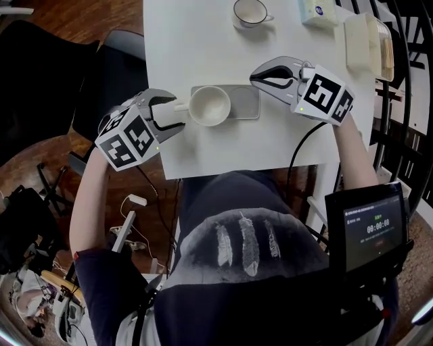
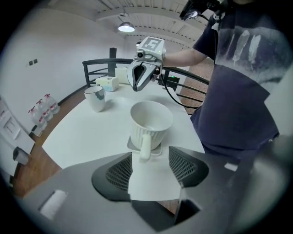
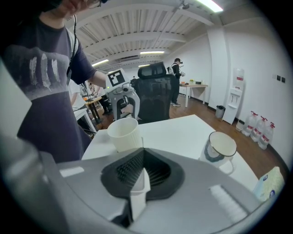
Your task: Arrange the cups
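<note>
A white ribbed cup (image 1: 208,106) stands upright on a grey coaster (image 1: 240,103) near the table's front edge. My left gripper (image 1: 177,115) is at its left side. In the left gripper view the cup (image 2: 150,121) has its handle (image 2: 145,147) between the jaws of the left gripper (image 2: 150,154), which stand wide with a gap on each side. My right gripper (image 1: 254,77) hovers just right of the coaster, shut and holding nothing; it (image 3: 141,168) looks past the ribbed cup (image 3: 124,133). A second cup (image 1: 250,11) with a dark rim stands at the far side.
A tissue box (image 1: 318,11) and a pale rack (image 1: 369,44) lie at the table's far right. The table's front edge (image 1: 257,169) runs close to the person's body. A black office chair (image 3: 153,91) stands beyond the table. A screen (image 1: 369,230) hangs at the person's right.
</note>
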Demonstrator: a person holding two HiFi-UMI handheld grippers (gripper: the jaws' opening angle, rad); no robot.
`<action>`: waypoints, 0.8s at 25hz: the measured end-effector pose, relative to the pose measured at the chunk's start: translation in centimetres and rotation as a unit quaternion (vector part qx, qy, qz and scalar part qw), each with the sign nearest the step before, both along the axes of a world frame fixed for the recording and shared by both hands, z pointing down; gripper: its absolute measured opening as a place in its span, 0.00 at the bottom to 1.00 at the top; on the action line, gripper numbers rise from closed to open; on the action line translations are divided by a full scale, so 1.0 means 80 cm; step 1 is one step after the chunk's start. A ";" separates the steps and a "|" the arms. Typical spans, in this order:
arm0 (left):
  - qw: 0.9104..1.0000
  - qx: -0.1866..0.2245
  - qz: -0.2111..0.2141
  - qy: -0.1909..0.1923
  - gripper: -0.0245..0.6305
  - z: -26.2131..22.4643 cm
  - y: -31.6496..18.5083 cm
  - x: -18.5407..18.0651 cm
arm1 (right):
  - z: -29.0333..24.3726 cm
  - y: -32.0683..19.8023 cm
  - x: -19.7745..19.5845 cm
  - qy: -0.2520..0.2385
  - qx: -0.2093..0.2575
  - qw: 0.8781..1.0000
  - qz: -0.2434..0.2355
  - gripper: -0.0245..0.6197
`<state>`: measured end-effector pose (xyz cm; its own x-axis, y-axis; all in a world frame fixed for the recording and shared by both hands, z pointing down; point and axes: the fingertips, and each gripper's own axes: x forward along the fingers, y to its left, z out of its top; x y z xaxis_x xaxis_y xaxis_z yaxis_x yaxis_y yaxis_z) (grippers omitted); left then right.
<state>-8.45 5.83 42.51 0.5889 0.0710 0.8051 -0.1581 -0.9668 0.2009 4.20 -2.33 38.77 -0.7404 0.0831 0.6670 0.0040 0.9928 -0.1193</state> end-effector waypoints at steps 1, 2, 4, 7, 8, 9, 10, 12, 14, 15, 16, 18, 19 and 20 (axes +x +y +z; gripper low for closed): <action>1.000 0.000 -0.006 0.006 0.44 -0.006 -0.002 -0.005 | 0.000 -0.001 0.000 0.000 0.001 1.000 0.001 0.05; 1.000 -0.002 -0.013 0.018 0.44 -0.016 -0.004 -0.009 | -0.001 -0.002 0.000 0.000 0.002 1.000 0.002 0.05; 0.997 -0.024 -0.032 0.069 0.44 -0.043 -0.004 -0.012 | -0.002 -0.003 -0.001 0.000 0.003 1.000 0.002 0.05; 0.975 -0.085 -0.069 0.194 0.44 -0.108 -0.005 -0.009 | -0.003 -0.005 -0.002 -0.001 0.006 1.000 0.003 0.05; 0.967 -0.087 -0.082 0.225 0.44 -0.128 -0.012 -0.011 | -0.003 -0.006 -0.001 -0.001 0.006 1.000 0.004 0.05; 0.963 -0.076 -0.092 0.243 0.44 -0.142 -0.021 -0.015 | -0.004 -0.006 -0.001 -0.001 0.006 1.000 0.004 0.05; 0.961 -0.057 -0.099 0.250 0.44 -0.151 -0.032 -0.019 | -0.004 -0.007 -0.002 -0.002 0.007 1.000 0.004 0.05; 0.963 -0.014 -0.109 0.248 0.38 -0.156 -0.053 -0.022 | -0.004 -0.007 -0.004 -0.003 0.007 1.000 0.003 0.05; 0.960 0.022 -0.119 0.252 0.22 -0.156 -0.072 -0.018 | -0.005 -0.008 -0.006 -0.005 0.008 1.000 0.001 0.05; 0.956 0.036 -0.129 0.260 0.07 -0.156 -0.082 -0.014 | -0.006 -0.008 -0.007 -0.006 0.009 1.000 0.001 0.05; 0.951 0.045 -0.139 0.271 0.06 -0.156 -0.091 -0.010 | -0.007 -0.009 -0.008 -0.007 0.010 1.000 0.001 0.05; 0.942 0.054 -0.157 0.292 0.06 -0.157 -0.103 0.001 | -0.008 -0.008 -0.012 -0.009 0.012 1.000 -0.001 0.05; 0.938 0.057 -0.163 0.299 0.06 -0.157 -0.109 0.006 | -0.009 -0.008 -0.013 -0.009 0.013 1.000 -0.002 0.05; 0.935 0.060 -0.168 0.305 0.06 -0.157 -0.115 0.012 | -0.009 -0.008 -0.013 -0.009 0.014 1.000 -0.003 0.05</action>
<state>-7.45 -3.34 29.96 0.9143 -0.2709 0.3012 -0.3489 -0.9044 0.2456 3.13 -2.99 38.04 -0.7524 0.0686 0.6551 0.0114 0.9958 -0.0912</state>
